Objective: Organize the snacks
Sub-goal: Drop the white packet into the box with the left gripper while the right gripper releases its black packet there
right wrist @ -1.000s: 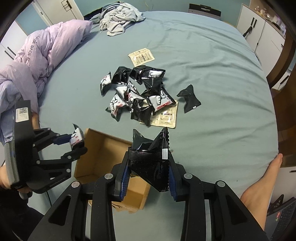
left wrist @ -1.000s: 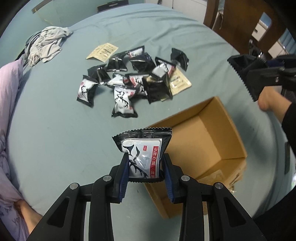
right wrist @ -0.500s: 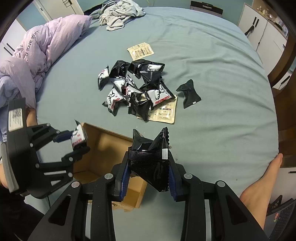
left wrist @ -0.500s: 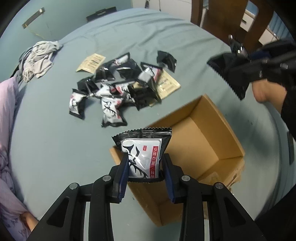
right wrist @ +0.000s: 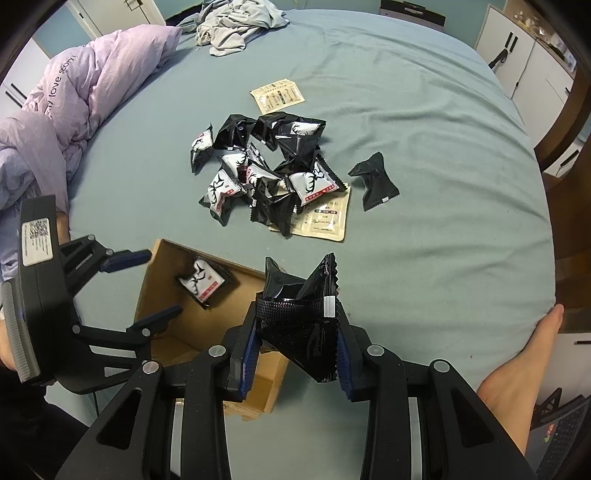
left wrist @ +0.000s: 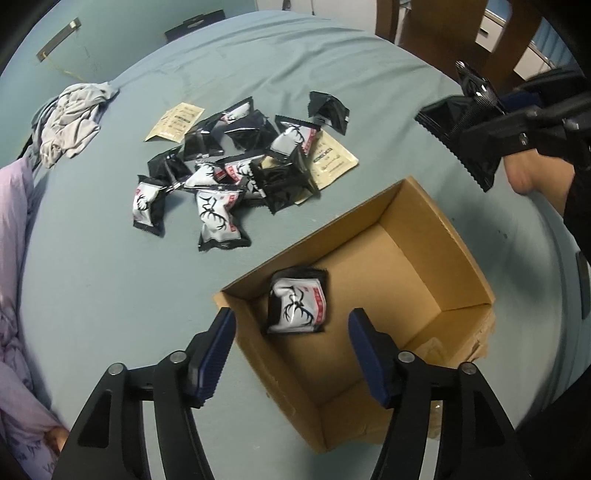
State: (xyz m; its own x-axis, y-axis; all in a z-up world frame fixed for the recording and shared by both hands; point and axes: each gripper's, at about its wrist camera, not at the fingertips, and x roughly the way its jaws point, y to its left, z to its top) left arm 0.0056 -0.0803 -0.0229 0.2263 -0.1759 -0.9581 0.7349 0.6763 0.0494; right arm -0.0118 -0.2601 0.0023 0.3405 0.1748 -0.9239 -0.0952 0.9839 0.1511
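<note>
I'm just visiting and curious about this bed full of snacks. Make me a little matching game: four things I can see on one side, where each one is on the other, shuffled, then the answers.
Things:
1. white antler packet
2. crumpled black packet
3. grey clothes
4. lone black packet

Places:
A. on the sheet, apart from the heap, to its right
B. inside the cardboard box
C. between the right gripper fingers
D. bunched at the far edge of the bed

Pairs: 1-B, 2-C, 3-D, 4-A

L gripper [left wrist: 290,334] fingers opening, empty; R gripper [right wrist: 295,341] clamped.
</note>
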